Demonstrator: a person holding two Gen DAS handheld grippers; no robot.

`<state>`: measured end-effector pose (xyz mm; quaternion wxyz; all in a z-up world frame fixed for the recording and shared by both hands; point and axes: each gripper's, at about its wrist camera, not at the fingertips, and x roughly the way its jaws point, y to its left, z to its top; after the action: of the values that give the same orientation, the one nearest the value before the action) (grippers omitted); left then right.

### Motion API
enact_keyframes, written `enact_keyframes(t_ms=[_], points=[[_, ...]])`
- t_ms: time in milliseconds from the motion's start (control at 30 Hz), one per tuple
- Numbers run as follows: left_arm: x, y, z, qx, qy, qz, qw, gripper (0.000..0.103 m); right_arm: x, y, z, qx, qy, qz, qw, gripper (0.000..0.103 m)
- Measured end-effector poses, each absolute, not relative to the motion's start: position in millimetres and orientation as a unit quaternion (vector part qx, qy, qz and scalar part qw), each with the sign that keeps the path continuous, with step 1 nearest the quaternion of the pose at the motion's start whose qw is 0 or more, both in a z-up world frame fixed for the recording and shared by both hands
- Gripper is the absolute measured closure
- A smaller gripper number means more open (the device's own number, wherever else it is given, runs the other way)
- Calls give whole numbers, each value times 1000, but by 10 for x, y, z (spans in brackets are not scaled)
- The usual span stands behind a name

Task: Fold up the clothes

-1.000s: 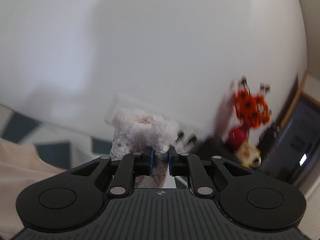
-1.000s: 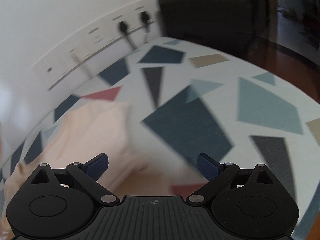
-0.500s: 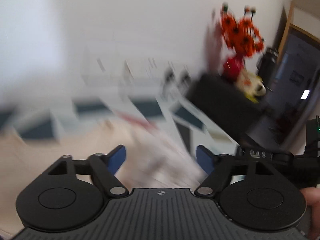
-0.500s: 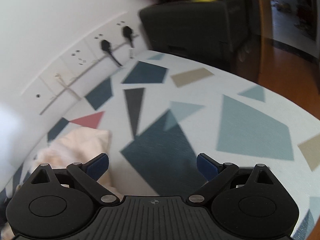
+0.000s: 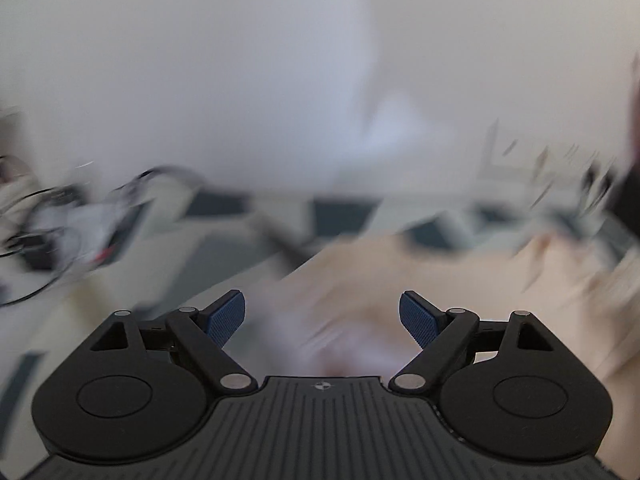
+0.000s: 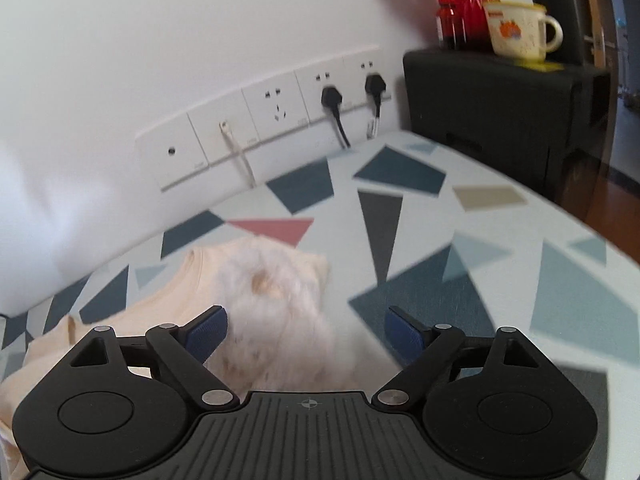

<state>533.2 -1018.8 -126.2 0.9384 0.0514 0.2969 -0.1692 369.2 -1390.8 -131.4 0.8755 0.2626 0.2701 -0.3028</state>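
A peach-coloured garment (image 6: 168, 300) lies on the patterned table (image 6: 520, 264), with a fluffy white piece (image 6: 276, 304) on top of it. My right gripper (image 6: 306, 330) is open and empty, just above the white piece's near edge. My left gripper (image 5: 322, 316) is open and empty over the peach garment (image 5: 460, 276); that view is badly motion-blurred.
A row of wall sockets (image 6: 280, 108) with two black plugs runs along the white wall behind the table. A black cabinet (image 6: 500, 92) at the right carries a mug (image 6: 520, 32) and a red vase (image 6: 456, 8). Blurred cables and objects (image 5: 80, 220) lie at the left.
My left gripper has opened and let go of the fluffy white piece, which now lies on the peach garment. It then swung left. The right gripper stayed open and shifted towards the garment.
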Motion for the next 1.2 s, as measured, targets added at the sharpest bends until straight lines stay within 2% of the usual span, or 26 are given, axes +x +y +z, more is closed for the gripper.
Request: enact_keyframes(t_ms=[133,200,333,367,400,433,500,533,600,667,733,767,800,900,967,1033,1067,1133,1200], points=[[5329,-10191,-1400,75,307,-181,931,17,3755,-13781,-1355,236,272,-294,885,19],[5328,-10192,-1469,86,312,-186,928,17,3858,-13745,-1334,215,279,-281,893,14],[5390,-10289,-1595,103,322,-167,926,17,4046,-13680,-1331,178,308,-261,897,13],[5417,-10310,-1627,108,326,-160,926,22,4072,-13665,-1338,167,314,-259,898,14],[5441,-10295,-1639,106,331,-155,925,47,4097,-13650,-1346,156,319,-256,899,16],[5464,-10256,-1638,100,337,-153,924,59,4108,-13644,-1355,152,326,-250,899,19],[5498,-10171,-1627,83,348,-154,921,66,4096,-13652,-1375,156,341,-233,897,39],[5496,-10134,-1618,77,349,-160,920,69,4065,-13650,-1374,158,343,-228,897,41],[5482,-10118,-1617,86,348,-165,919,69,3988,-13631,-1357,154,340,-223,901,52],[5488,-10127,-1633,93,355,-163,916,67,3937,-13645,-1331,155,337,-220,902,51],[5507,-10137,-1647,89,360,-152,916,56,3922,-13684,-1314,158,329,-228,903,38],[5519,-10140,-1649,85,362,-146,917,53,3927,-13703,-1301,154,321,-236,904,28],[5528,-10144,-1651,81,364,-141,917,49,3939,-13722,-1284,146,312,-245,906,26],[5521,-10178,-1661,82,366,-142,916,48,4011,-13764,-1270,135,277,-245,919,22],[5491,-10217,-1668,91,364,-152,915,48,4072,-13792,-1305,144,276,-228,923,23],[5454,-10242,-1673,95,362,-162,913,48,4128,-13795,-1350,159,296,-203,920,34],[5439,-10246,-1675,95,361,-166,913,48,4125,-13780,-1352,163,303,-193,919,44],[5416,-10242,-1682,92,360,-172,912,48,4068,-13721,-1324,163,311,-177,920,49],[5411,-10238,-1698,92,364,-181,909,52,4009,-13682,-1299,172,320,-163,917,63]])
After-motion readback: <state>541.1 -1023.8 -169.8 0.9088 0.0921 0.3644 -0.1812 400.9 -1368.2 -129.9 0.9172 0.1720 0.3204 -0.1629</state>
